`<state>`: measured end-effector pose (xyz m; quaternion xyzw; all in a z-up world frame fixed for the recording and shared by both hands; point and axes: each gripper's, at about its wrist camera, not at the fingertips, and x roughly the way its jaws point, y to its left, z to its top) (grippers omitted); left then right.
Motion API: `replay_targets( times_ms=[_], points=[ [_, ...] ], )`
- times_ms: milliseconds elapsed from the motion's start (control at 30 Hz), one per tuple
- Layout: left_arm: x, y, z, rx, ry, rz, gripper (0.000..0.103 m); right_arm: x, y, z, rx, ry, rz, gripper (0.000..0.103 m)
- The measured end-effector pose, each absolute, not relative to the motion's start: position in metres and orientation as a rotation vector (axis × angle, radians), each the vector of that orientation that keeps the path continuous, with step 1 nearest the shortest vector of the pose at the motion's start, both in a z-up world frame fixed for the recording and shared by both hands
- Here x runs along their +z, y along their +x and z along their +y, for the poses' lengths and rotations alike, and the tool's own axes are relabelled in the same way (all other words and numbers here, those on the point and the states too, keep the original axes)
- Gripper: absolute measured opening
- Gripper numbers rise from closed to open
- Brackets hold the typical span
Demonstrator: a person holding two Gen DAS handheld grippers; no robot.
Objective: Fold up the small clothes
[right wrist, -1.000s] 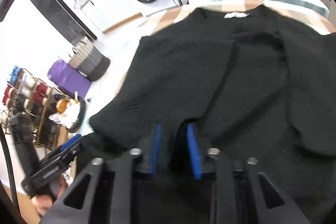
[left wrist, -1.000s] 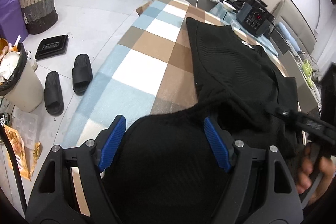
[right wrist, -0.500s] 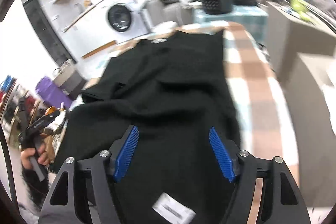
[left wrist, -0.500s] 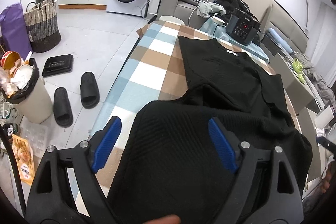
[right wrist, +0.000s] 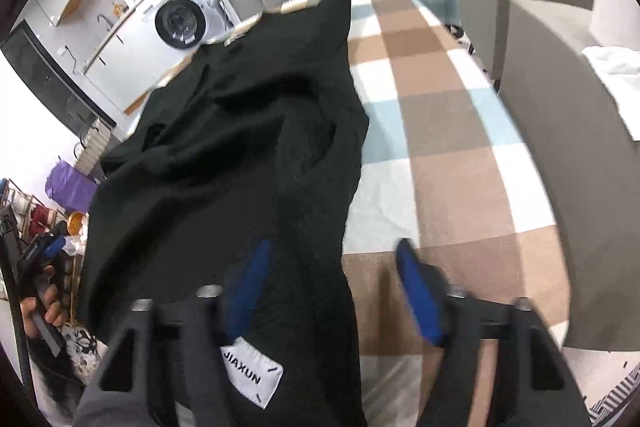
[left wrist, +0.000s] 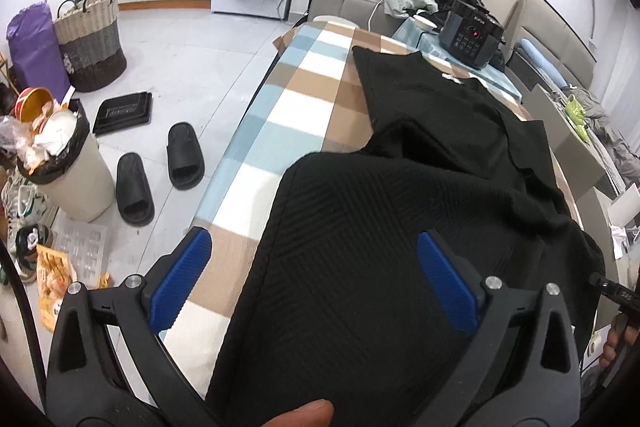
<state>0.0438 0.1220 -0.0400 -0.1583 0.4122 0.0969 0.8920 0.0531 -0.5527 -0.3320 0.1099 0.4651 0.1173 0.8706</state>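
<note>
While the left gripper [left wrist: 312,283] has just spread wide, ribbed black knit sweater [left wrist: 400,227] lies slack between its pads. Closing lately, the right gripper [right wrist: 332,291] stands parted over the sweater's edge, gripping nothing.

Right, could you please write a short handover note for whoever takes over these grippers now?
Left gripper: open, jaws just opening wide; the black sweater lies under them, not pinched.
Right gripper: jaws just closing, not pinching yet; the sweater's edge is between them, near the white label.
The sweater lies lengthwise on the checked tablecloth, rumpled, one flap lapped over its body.
Done: no neat fold visible. Left: smooth it and fold it up.
</note>
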Motion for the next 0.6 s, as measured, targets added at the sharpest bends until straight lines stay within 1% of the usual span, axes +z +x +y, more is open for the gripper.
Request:
replay_targets(
  times_ms=[67, 167, 233, 367, 433, 533, 600],
  points=[
    [-0.041, 0.041, 0.121, 0.209, -0.325, 0.859, 0.102, -0.335, 0.058, -0.547, 0.283, 0.211, 0.984, 0.005],
    [-0.043, 0.04, 0.121, 0.216, -0.326, 0.869, 0.102, -0.323, 0.059, -0.56, 0.237, 0.202, 0.928, 0.004],
    [-0.043, 0.039, 0.121, 0.223, -0.322, 0.874, 0.102, -0.315, 0.062, -0.583, 0.184, 0.249, 0.91, 0.004],
    [-0.048, 0.038, 0.118, 0.207, -0.33, 0.894, 0.102, -0.316, 0.06, -0.598, 0.144, 0.255, 0.938, 0.005],
    [-0.053, 0.04, 0.116, 0.19, -0.344, 0.908, 0.102, -0.321, 0.058, -0.599, 0.151, 0.251, 0.973, 0.01],
    [-0.061, 0.044, 0.109, 0.149, -0.354, 0.938, 0.102, -0.322, 0.052, -0.602, 0.187, 0.293, 0.968, 0.021],
    [-0.066, 0.046, 0.104, 0.135, -0.345, 0.947, 0.101, -0.323, 0.049, -0.6, 0.217, 0.306, 0.963, 0.034]
  ],
)
